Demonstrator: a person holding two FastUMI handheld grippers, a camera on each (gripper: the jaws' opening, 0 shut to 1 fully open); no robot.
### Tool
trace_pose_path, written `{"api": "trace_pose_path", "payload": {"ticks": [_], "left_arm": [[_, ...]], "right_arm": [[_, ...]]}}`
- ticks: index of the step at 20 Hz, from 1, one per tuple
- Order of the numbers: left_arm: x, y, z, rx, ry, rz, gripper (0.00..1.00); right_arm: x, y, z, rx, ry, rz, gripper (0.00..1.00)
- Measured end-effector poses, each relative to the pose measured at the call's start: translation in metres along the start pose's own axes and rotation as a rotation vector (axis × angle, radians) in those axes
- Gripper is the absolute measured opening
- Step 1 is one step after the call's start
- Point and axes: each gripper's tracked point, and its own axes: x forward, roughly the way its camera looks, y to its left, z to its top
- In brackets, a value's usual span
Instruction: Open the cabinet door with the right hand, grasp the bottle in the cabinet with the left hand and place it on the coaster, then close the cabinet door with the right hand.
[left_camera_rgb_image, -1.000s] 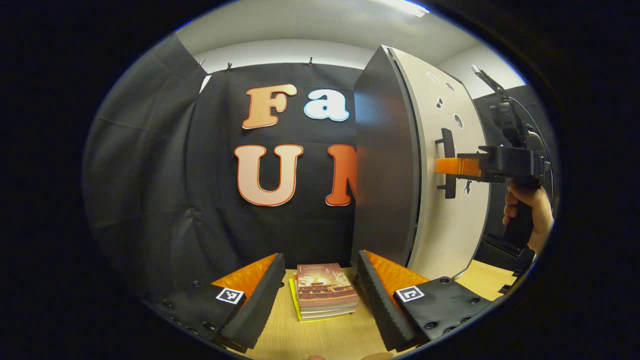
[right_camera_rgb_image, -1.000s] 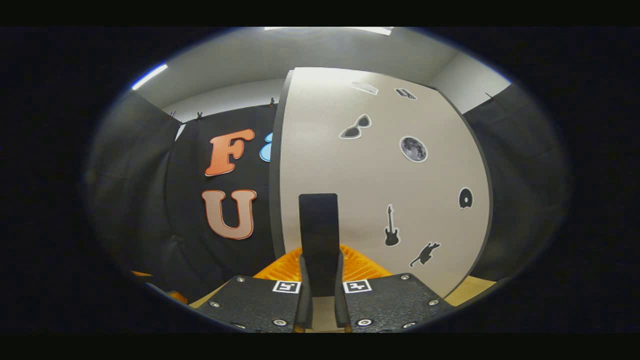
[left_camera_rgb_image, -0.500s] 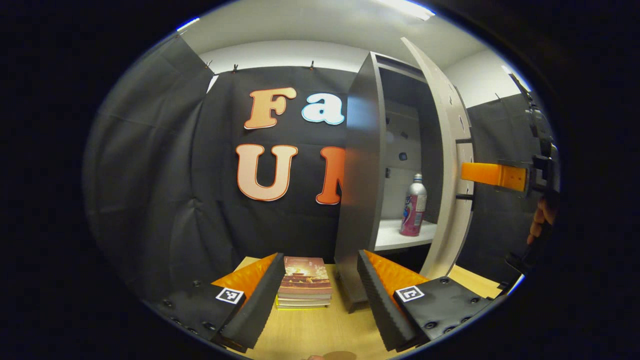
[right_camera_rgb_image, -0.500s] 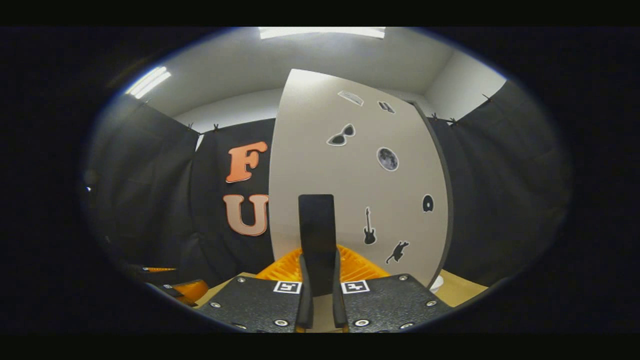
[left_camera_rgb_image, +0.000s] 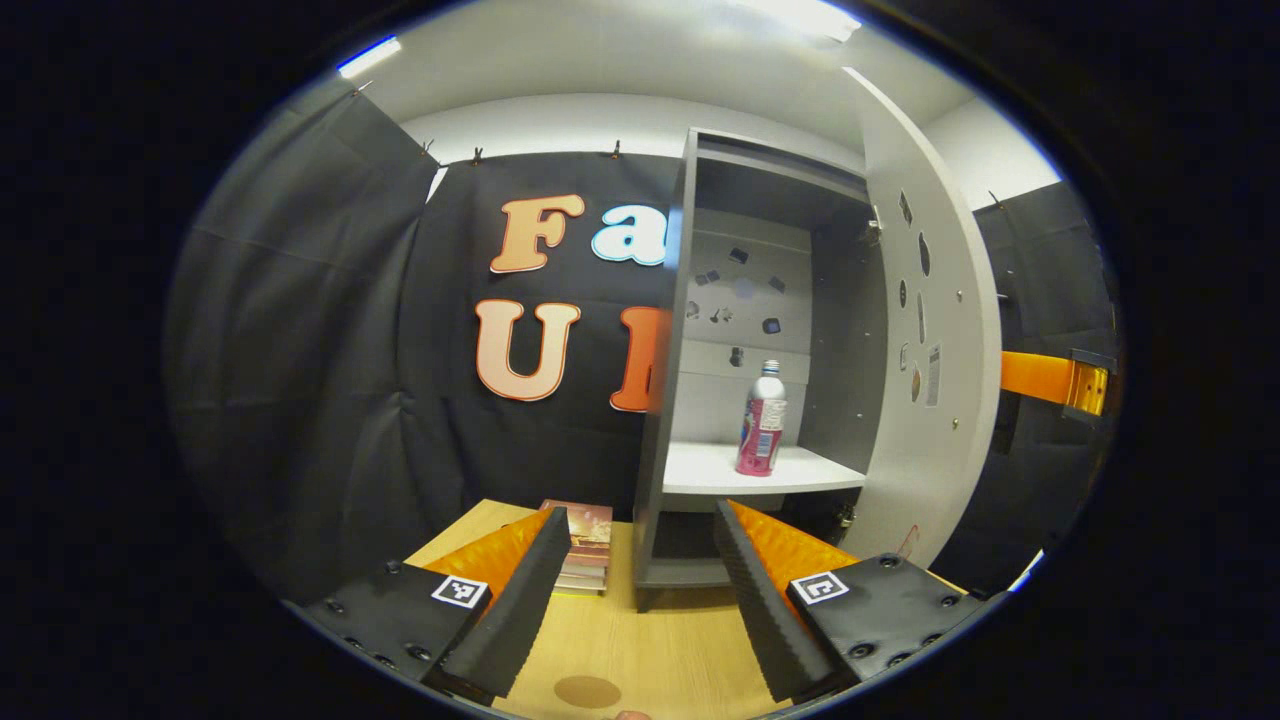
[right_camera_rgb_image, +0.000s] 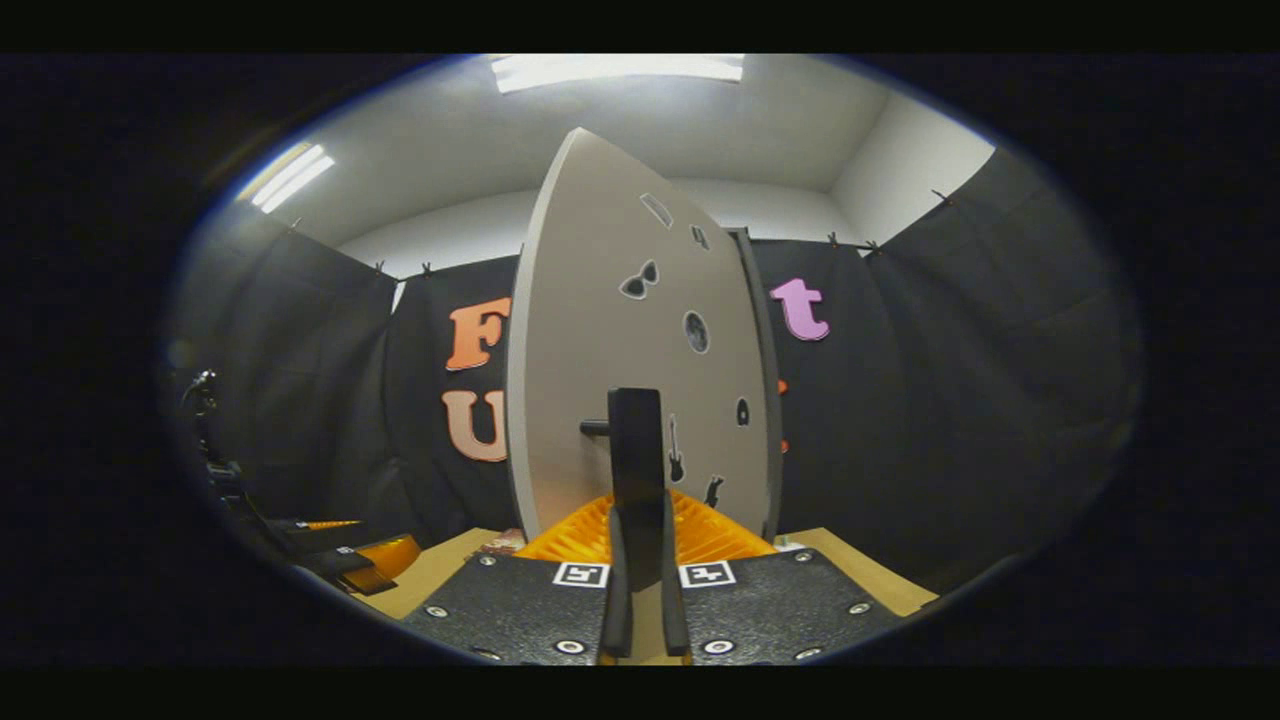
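Left gripper view looks into the grey cabinet (left_camera_rgb_image: 668, 420), a tall box of flat matte panels standing on the pale wood-grain table (left_camera_rgb_image: 660, 655). Its door (left_camera_rgb_image: 925, 330) is swung wide to the right, the inner face dotted with small stickers and screw heads. On the white shelf (left_camera_rgb_image: 750, 470) inside stands one bottle (left_camera_rgb_image: 762, 420), upright, slim and rounded at the shoulder, with a white cap, a silvery upper body and a pink wrapper below. It stands alone near the middle of the shelf, apart from the cabinet walls. Small dark stickers speckle the cabinet's back panel above it.

Low in this view the left gripper (left_camera_rgb_image: 632, 590) is spread wide with nothing between its fingers, whose inner pads are ribbed and foam-like. It hangs over the table in front of the cabinet, well short of the bottle. A stack of books (left_camera_rgb_image: 585, 548) lies flat on the table to the left of the cabinet's foot. A round brownish coaster (left_camera_rgb_image: 587, 691) lies flat on the wood at the bottom edge.

Right gripper view faces the door's outer side (right_camera_rgb_image: 640, 340), smooth and pale with dark cut-out stickers. The right gripper (right_camera_rgb_image: 640, 625) is clamped on the black bar handle (right_camera_rgb_image: 637, 480), both fingers pressed against its sides.
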Motion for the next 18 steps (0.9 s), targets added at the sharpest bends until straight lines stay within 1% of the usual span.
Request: {"api": "trace_pose_path", "payload": {"ticks": [2, 4, 5, 6, 7, 8, 9, 10, 14, 15, 16, 17, 18], "left_arm": [[-0.003, -0.020, -0.003, 0.003, 0.013, -0.030, 0.94], [-0.001, -0.038, 0.000, 0.011, 0.014, -0.069, 0.94], [0.001, -0.045, 0.003, 0.015, 0.009, -0.085, 0.95], [0.005, -0.053, 0.006, 0.023, 0.002, -0.104, 0.94], [0.009, -0.062, 0.008, 0.030, -0.003, -0.122, 0.95], [0.013, -0.067, 0.008, 0.030, -0.006, -0.132, 0.95], [0.017, -0.073, 0.007, 0.026, -0.003, -0.145, 0.95], [0.019, -0.079, 0.005, 0.019, 0.004, -0.159, 0.94], [0.029, -0.092, -0.002, 0.011, 0.030, -0.196, 0.95], [0.030, -0.093, -0.001, 0.011, 0.031, -0.200, 0.95], [0.031, -0.092, 0.000, 0.013, 0.027, -0.201, 0.95], [0.033, -0.092, 0.001, 0.018, 0.025, -0.201, 0.95], [0.034, -0.092, 0.002, 0.024, 0.023, -0.202, 0.95]], "right_arm": [[-0.014, -0.036, 0.004, 0.004, -0.010, -0.054, 0.10], [-0.020, -0.070, 0.007, -0.028, -0.022, -0.114, 0.07], [-0.024, -0.086, 0.009, -0.039, -0.023, -0.135, 0.02], [-0.027, -0.098, 0.012, -0.045, -0.026, -0.146, 0.06], [-0.029, -0.109, 0.012, -0.048, -0.025, -0.151, 0.06], [-0.029, -0.120, 0.013, -0.047, -0.027, -0.154, 0.02], [-0.027, -0.131, 0.013, -0.032, -0.027, -0.159, 0.06], [-0.029, -0.138, 0.015, -0.018, -0.034, -0.158, 0.02], [-0.029, -0.143, 0.012, -0.013, -0.045, -0.116, 0.00], [-0.029, -0.144, 0.013, -0.020, -0.047, -0.114, 0.02], [-0.028, -0.147, 0.012, -0.029, -0.045, -0.119, 0.03], [-0.029, -0.149, 0.012, -0.034, -0.040, -0.125, 0.11], [-0.031, -0.150, 0.012, -0.040, -0.035, -0.132, 0.07]]}}
